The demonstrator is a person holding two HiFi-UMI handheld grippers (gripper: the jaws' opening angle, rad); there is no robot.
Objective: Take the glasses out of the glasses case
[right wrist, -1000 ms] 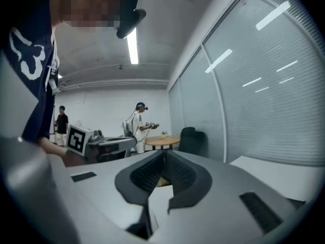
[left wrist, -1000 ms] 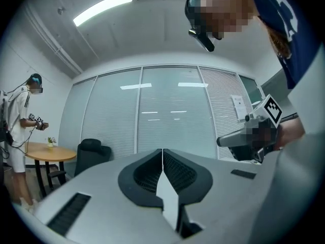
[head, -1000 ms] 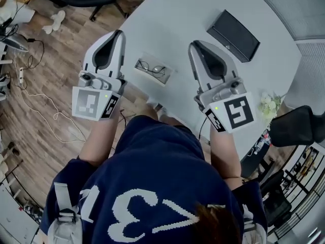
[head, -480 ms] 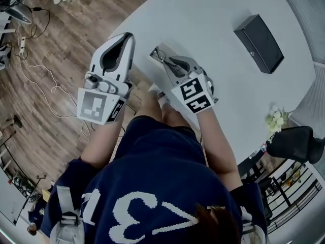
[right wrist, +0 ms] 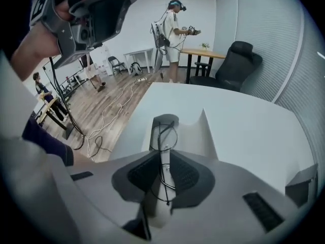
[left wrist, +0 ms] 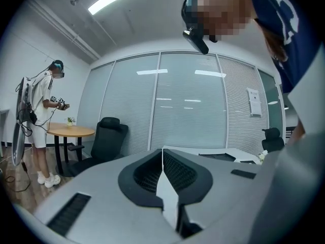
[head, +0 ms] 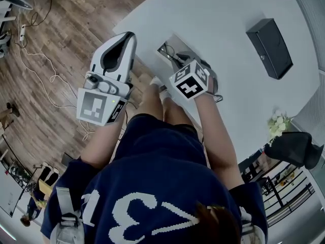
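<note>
An open pale glasses case (head: pixel 172 40) lies near the white table's near edge, also seen in the right gripper view as the case (right wrist: pixel 195 133). Thin black wire glasses (head: pixel 169 51) sit in it. My right gripper (head: pixel 181 61) is tipped down over the case. In its own view the right gripper (right wrist: pixel 163 154) is shut on the glasses (right wrist: pixel 163 133), whose frame runs up between the jaws. My left gripper (head: pixel 126 35) hangs left of the case over the table's edge. In its own view the left gripper (left wrist: pixel 162 152) is shut and empty, pointing at a glass wall.
A black box (head: pixel 269 47) lies far right on the white table (head: pixel 223 9). Flowers (head: pixel 277 123) and an office chair (head: pixel 292 149) stand beyond the right edge. Cables (head: pixel 40 60) trail on the wooden floor. Another person (right wrist: pixel 172 29) stands by a round table (right wrist: pixel 203 52).
My right gripper swung left from beside the case, tipped down over it and shut on the glasses. The left gripper stayed about where it was.
</note>
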